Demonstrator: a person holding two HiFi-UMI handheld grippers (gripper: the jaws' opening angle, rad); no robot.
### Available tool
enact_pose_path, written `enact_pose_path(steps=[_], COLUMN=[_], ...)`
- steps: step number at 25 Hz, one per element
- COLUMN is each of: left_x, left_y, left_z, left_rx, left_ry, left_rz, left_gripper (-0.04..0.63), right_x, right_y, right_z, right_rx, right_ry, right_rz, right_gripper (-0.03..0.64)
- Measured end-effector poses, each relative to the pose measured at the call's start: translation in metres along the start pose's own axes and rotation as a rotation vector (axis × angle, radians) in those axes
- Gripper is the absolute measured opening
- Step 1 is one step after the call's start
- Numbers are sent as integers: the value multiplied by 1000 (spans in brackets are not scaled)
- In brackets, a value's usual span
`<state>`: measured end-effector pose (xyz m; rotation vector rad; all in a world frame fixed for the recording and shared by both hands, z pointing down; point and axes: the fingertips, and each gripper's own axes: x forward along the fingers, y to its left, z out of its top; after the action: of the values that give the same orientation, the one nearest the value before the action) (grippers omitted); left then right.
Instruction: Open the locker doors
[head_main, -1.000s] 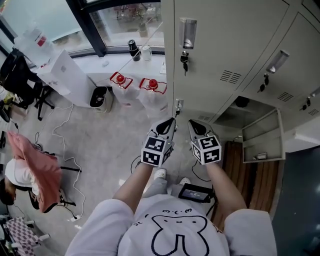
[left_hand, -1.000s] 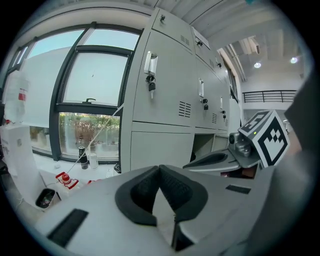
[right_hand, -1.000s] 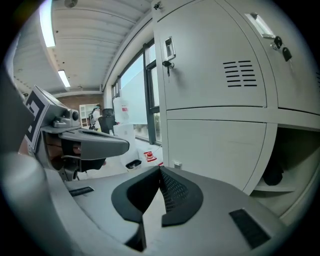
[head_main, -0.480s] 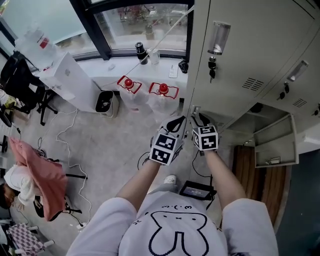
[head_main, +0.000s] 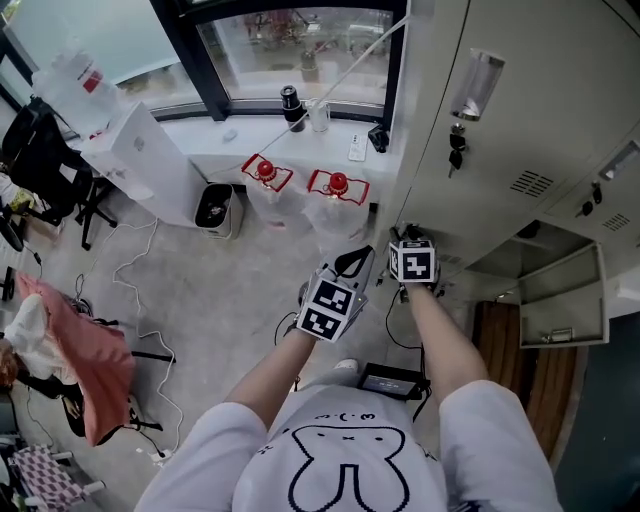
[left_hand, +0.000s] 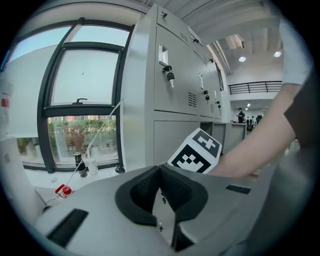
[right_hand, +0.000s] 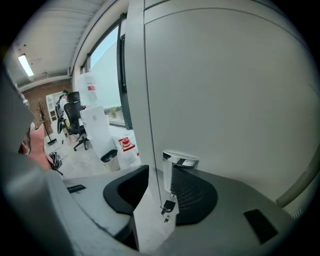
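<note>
Grey lockers fill the right of the head view. My right gripper is at the lower door of the leftmost column. In the right gripper view that door's chrome handle, with a small key hanging under it, stands between the jaws of my right gripper. These jaws have just been opening. The handle lies close to the right pad, and a gap shows on the left side. My left gripper hovers just left of it, shut and empty, also seen from its own camera.
The upper door's handle and keys are above. Further right a locker door stands open. Two red-capped water jugs, a bin and a windowsill with a bottle are left. A small screen lies by my feet.
My right gripper has moved forward and down to the lower door's handle, which it now covers in the head view, and its jaws have parted. The left gripper has followed beside it.
</note>
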<state>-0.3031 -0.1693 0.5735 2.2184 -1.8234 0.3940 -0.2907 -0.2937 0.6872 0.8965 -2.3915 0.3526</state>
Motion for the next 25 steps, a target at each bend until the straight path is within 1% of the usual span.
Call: enact_pose_path(steps=[5,9,18,21,25], left_x=[-4,-5,-11,-12,-13], left_y=[13,13,-8,-18,-35], left_z=[-4,-2,0,-1,-2], left_rx=[-14,-30,-59,-77,-100], left_ry=[3,2,6,9,23], left_rz=[17,12,-20,-29,-46], left_gripper=[0,0,0,0,0], right_x=[1,-8,-50,-65,-88], right_y=[2,7,20,22,20], right_z=[0,-6,-37,-49,-65], right_rx=[36,45,43,37,34], right_ry=[-11,-1,27,47,84], right_rz=[-3,11,20,34,57], right_gripper=[133,133,133,133,117])
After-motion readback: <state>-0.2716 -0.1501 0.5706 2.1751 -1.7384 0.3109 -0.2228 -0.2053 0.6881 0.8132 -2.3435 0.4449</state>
